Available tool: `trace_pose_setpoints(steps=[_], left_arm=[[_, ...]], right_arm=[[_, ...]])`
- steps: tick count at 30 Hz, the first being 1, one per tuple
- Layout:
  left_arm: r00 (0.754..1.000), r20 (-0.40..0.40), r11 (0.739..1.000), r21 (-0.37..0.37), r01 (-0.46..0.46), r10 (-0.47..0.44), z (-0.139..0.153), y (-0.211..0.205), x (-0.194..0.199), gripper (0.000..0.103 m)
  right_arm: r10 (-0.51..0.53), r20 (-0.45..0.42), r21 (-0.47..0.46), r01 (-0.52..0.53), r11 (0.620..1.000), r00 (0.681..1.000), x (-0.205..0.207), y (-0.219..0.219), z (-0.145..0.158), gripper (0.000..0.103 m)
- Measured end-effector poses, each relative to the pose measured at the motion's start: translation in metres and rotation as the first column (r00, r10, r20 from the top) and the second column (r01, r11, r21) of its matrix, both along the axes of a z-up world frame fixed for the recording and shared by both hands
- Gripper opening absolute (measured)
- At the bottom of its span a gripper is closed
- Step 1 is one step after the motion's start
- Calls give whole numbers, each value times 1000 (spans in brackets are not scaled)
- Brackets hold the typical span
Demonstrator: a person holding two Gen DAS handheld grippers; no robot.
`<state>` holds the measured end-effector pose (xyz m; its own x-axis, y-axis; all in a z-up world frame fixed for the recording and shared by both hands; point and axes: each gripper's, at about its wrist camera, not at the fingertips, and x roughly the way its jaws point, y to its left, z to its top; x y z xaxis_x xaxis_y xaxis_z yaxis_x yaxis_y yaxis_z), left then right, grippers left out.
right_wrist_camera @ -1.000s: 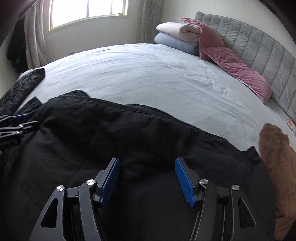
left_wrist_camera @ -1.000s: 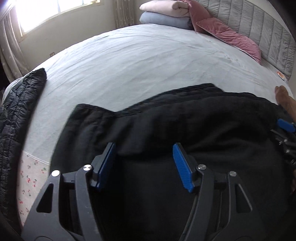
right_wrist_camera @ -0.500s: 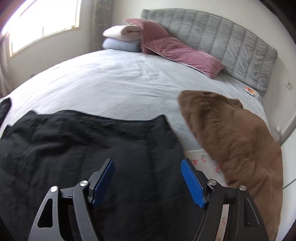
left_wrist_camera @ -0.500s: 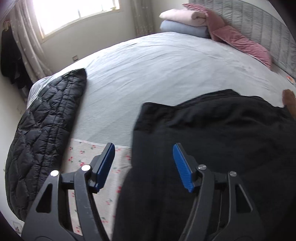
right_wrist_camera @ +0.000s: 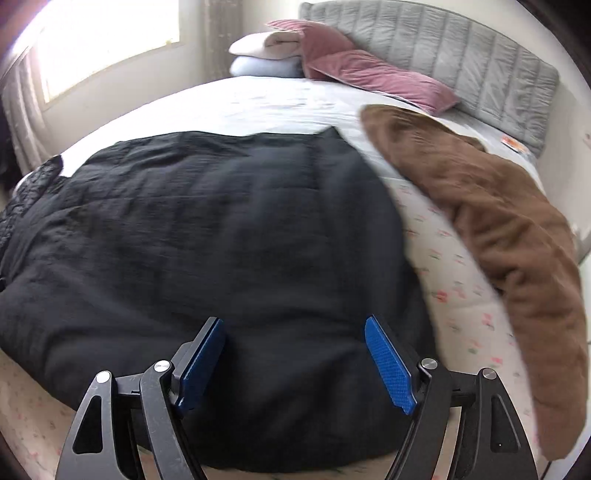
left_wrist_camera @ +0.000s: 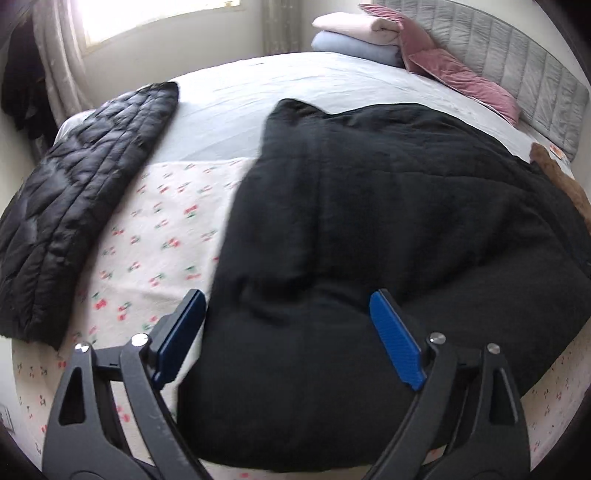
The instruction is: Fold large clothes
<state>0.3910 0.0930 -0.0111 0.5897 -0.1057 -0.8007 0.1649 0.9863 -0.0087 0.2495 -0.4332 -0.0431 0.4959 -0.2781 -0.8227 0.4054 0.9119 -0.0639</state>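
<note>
black fabric fills most of both views: the black garment (left_wrist_camera: 388, 221) lies spread on the bed (left_wrist_camera: 280, 85), its near part hanging toward the foot edge over a cherry-print sheet (left_wrist_camera: 166, 229). the left gripper (left_wrist_camera: 291, 336) hovers above the garment's near left part, its jaws wide apart and just opened further; nothing sits between the blue pads (left_wrist_camera: 395, 339) (the cloth lies below them, not pinched). the right gripper (right_wrist_camera: 299, 363) hangs over the garment's near right part, jaws also apart and just widened, gripping nothing. to the left of the garment a black quilted jacket (left_wrist_camera: 81, 199) lies along the bed's edge. to the right a brown fleece garment (right_wrist_camera: 491, 236) drapes over the side. near the grey padded headboard (right_wrist_camera: 461, 62) rest a pink pillow (right_wrist_camera: 376, 77) and a stack of folded blankets (left_wrist_camera: 354, 33).
</note>
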Motion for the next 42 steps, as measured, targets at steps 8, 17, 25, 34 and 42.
trace_pose_setpoints(steps=[8, 17, 25, 34, 42], left_arm=[[998, 32, 999, 22, -49, 48, 63, 5, -60, 97], [999, -33, 1000, -1, -22, 22, 98, -37, -175, 101], [1000, -30, 1000, 6, 10, -10, 88, -59, -240, 102], [996, -83, 998, 44, -33, 36, 21, -81, -248, 102], [995, -87, 998, 47, -44, 48, 14, -82, -255, 102]], right_arm=[[-125, 72, 30, 123, 992, 990, -75, -6, 58, 83], [-15, 132, 43, 10, 999, 991, -130, 104, 114, 90], [49, 141, 52, -57, 997, 989, -159, 179, 106, 93], [54, 51, 10, -54, 998, 997, -154, 207, 46, 94], [90, 43, 15, -91, 996, 995, -159, 218, 42, 94]])
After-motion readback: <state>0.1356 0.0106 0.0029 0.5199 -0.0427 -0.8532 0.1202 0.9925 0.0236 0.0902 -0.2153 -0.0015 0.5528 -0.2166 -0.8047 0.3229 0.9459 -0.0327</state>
